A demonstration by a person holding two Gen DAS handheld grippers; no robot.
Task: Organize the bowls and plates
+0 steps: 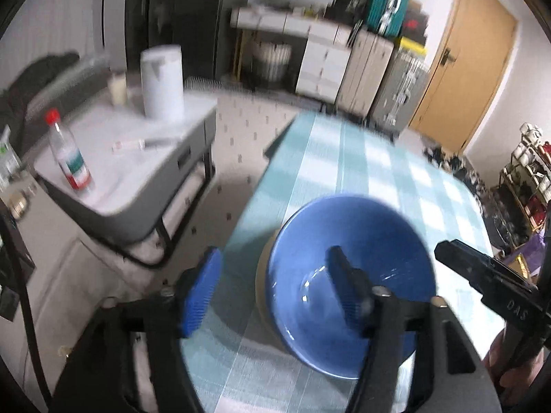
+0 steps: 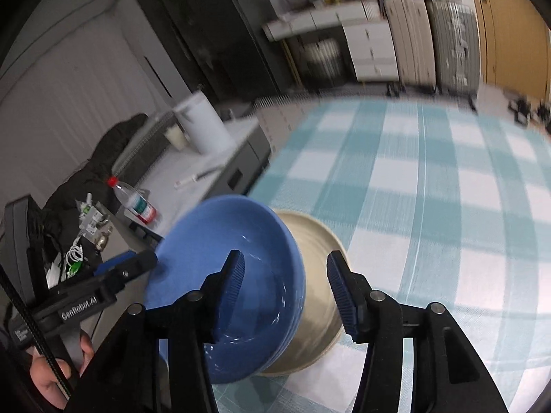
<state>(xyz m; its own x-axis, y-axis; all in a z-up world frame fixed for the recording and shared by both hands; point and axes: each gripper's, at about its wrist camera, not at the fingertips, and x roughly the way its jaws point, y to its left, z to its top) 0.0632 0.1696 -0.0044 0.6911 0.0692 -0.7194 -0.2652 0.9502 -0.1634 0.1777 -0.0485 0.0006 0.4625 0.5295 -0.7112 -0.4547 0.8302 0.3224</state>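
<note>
Desk [image 2: 430,179]: one, under a teal checked cloth.
Bowls: two, one blue bowl [image 1: 347,275] nested in one beige bowl [image 2: 316,296], at the desk's left edge.
Left gripper [image 1: 275,292]: fingers spread, holding nothing.
Right gripper [image 2: 286,296]: fingers spread, straddling both rims without pressing.

Two bowls stand stacked under the tongs: one blue bowl [image 1: 347,275] nested in one cream bowl [image 2: 316,296]. Two tongs are in view, the left tongs [image 1: 275,292] and the right tongs [image 2: 286,289], each with two blue ribbed pads. Both reach over one counter [image 2: 430,189] under a checked cloth. On the side table left of the tongs stand one white kettle [image 1: 162,82], one clear bottle [image 1: 69,151] with a red cap, and one pale cup [image 1: 117,87]. One wooden door [image 1: 471,69] shows far beyond the tongs.
</note>
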